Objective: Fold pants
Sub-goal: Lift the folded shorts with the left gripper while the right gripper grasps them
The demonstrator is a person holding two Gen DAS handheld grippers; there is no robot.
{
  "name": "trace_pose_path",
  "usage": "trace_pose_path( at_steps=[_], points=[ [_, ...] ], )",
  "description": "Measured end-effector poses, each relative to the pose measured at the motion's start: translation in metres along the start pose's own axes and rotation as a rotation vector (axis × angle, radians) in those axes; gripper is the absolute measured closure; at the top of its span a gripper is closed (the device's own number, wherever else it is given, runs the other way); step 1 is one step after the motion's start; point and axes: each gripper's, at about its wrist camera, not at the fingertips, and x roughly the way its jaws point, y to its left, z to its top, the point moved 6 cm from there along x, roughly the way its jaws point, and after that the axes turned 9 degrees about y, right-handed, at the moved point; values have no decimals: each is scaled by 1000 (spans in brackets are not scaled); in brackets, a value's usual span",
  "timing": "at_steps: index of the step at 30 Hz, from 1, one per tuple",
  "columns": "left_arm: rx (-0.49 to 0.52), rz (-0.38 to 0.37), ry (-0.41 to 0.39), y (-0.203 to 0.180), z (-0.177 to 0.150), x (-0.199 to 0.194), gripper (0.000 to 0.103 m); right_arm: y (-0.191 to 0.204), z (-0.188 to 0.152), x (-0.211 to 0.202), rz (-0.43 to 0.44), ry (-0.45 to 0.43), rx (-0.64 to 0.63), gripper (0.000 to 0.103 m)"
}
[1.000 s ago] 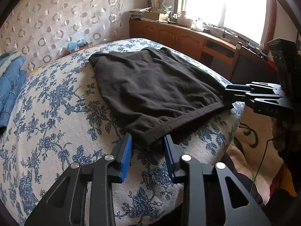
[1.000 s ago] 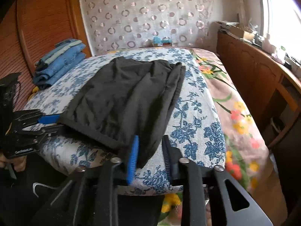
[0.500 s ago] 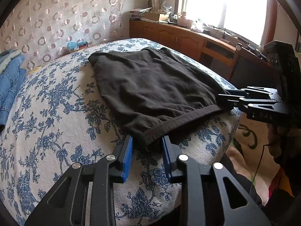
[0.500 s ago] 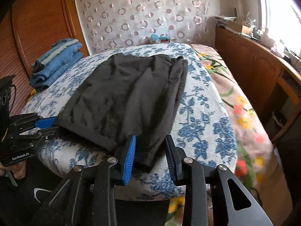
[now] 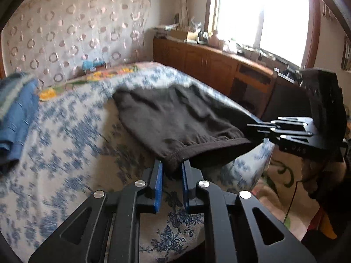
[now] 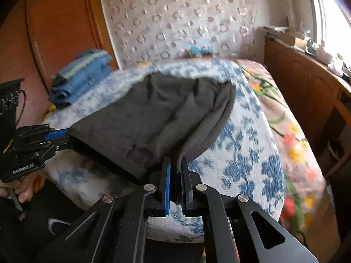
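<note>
the dark pants (image 5: 175,118) lie spread on the blue-flowered bed (image 5: 65,153), their near hem lifted off the cover at both corners. the left gripper (image 5: 171,171) is clamped narrow on one hem corner, cloth pinched between its blue pads. the right gripper (image 6: 175,171) is closed tight on the other corner. the hem runs taut between them. folded jeans (image 6: 81,76) sit well apart, by the far side.
</note>
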Motion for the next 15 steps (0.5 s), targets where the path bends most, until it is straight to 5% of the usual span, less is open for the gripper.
trace_pose_path(
  at_steps=[15],
  points=[
    [2,55,-246,23,59,-128,88,44,79,-105,64,-247,-139,96]
  ],
)
